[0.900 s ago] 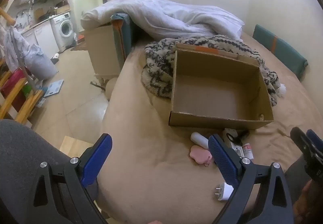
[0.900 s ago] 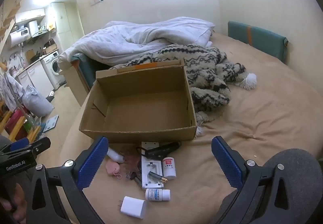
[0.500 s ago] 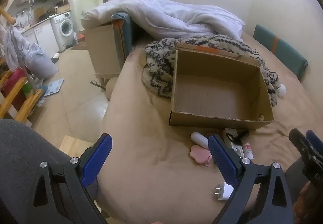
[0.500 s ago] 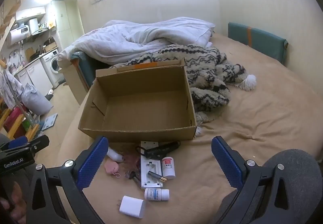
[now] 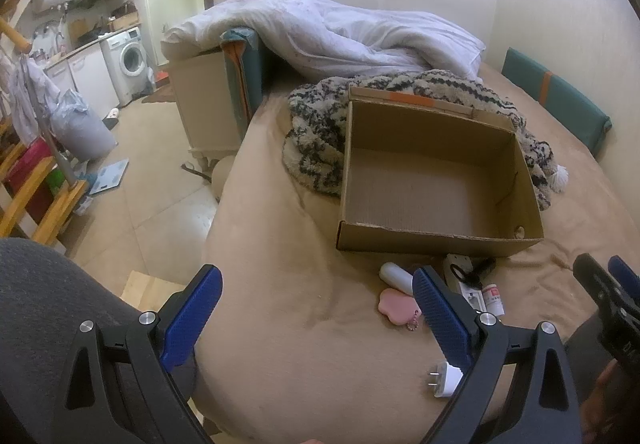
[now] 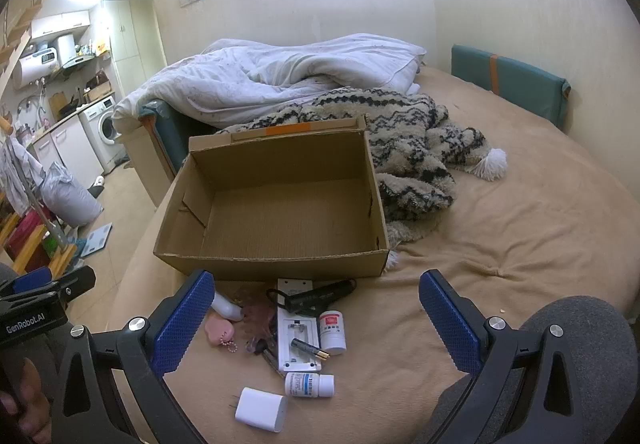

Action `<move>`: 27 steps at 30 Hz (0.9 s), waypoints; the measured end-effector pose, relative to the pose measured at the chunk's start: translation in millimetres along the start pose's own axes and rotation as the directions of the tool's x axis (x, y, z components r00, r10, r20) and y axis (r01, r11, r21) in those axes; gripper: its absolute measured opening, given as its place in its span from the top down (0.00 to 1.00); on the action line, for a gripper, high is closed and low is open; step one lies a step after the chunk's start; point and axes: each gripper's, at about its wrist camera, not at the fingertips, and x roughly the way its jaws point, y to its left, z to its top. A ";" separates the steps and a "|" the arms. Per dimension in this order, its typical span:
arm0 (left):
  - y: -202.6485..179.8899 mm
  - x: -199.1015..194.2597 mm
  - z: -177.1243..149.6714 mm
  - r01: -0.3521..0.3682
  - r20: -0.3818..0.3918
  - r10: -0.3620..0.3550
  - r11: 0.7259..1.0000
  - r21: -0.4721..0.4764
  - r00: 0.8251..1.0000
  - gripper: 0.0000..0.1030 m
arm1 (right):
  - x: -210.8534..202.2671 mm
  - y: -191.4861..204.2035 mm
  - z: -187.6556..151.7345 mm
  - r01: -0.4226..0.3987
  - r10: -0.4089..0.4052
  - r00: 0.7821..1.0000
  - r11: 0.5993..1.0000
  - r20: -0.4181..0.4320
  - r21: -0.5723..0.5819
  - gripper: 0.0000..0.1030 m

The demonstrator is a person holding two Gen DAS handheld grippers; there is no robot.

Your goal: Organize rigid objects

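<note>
An empty cardboard box (image 6: 276,200) (image 5: 436,180) sits open on the tan bed. In front of it lies a cluster of small items: a white charger plug (image 6: 261,409) (image 5: 447,384), two white pill bottles (image 6: 309,385) (image 6: 332,330), a white flat device (image 6: 298,332) with a battery (image 6: 310,348) on it, a black strapped item (image 6: 320,294), a pink charm (image 6: 219,330) (image 5: 395,306) and a white tube (image 6: 226,309) (image 5: 396,276). My right gripper (image 6: 316,318) hovers open above the cluster, holding nothing. My left gripper (image 5: 316,308) is open over bare bedding, left of the items.
A patterned fuzzy blanket (image 6: 412,160) and a white duvet (image 6: 288,80) lie behind the box. A teal cushion (image 6: 508,84) leans on the right wall. The bed's left edge drops to a tiled floor (image 5: 132,204). Grey-clad knees show at the lower corners.
Both views have shifted very slightly; the grippers stay open and nothing on the bed has moved.
</note>
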 end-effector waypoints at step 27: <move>-1.8 -3.2 0.8 -0.006 0.010 0.006 1.000 0.018 1.000 0.07 | -0.4 1.3 -0.1 0.002 -0.002 1.000 1.000 0.000 -0.005 0.00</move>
